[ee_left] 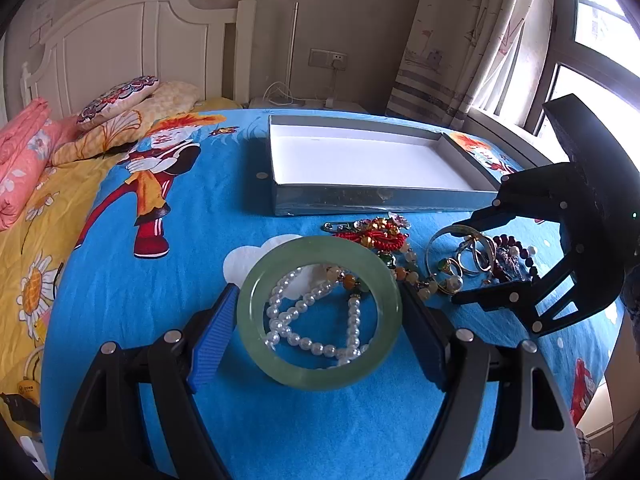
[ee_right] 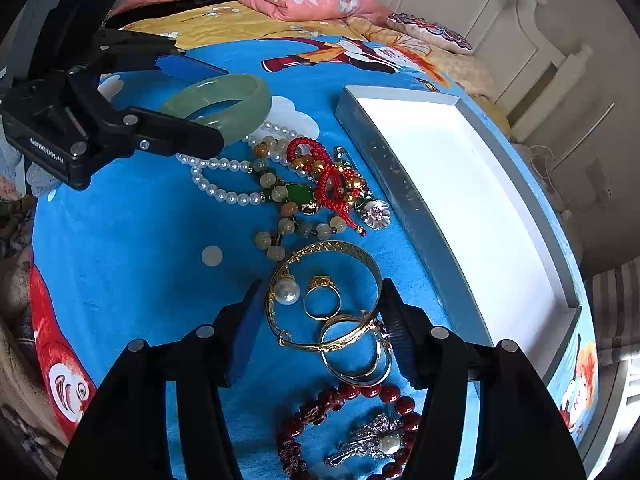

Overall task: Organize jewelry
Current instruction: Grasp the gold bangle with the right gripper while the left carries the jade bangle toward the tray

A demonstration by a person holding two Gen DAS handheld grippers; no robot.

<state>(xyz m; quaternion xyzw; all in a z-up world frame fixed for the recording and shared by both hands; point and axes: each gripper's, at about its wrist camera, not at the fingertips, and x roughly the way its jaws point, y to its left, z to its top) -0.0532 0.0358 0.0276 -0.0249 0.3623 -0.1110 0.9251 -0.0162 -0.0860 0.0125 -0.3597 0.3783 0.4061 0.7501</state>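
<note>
My left gripper (ee_left: 318,288) is shut on a pale green jade bangle (ee_left: 320,380), its blue pads pressed to the two sides. The right wrist view shows that bangle (ee_right: 240,92) tilted above the cloth in the left gripper (ee_right: 222,106). A pearl necklace (ee_left: 304,344) lies under it. My right gripper (ee_right: 322,282) points down over a gold bangle (ee_right: 340,246) that lies on the blue cloth, one pad against each side. A gold ring (ee_right: 322,304) and a pearl (ee_right: 287,291) lie inside the bangle. The empty white-lined box (ee_left: 360,200) stands just beyond the pile.
A red knotted bracelet (ee_right: 332,176), a stone bead string (ee_right: 280,192), two thin gold hoops (ee_right: 356,356), a dark red bead bracelet (ee_right: 360,392) and a silver brooch (ee_right: 372,440) crowd the cloth beside the box (ee_right: 400,184). Pillows and a pink quilt (ee_left: 24,152) lie at the left.
</note>
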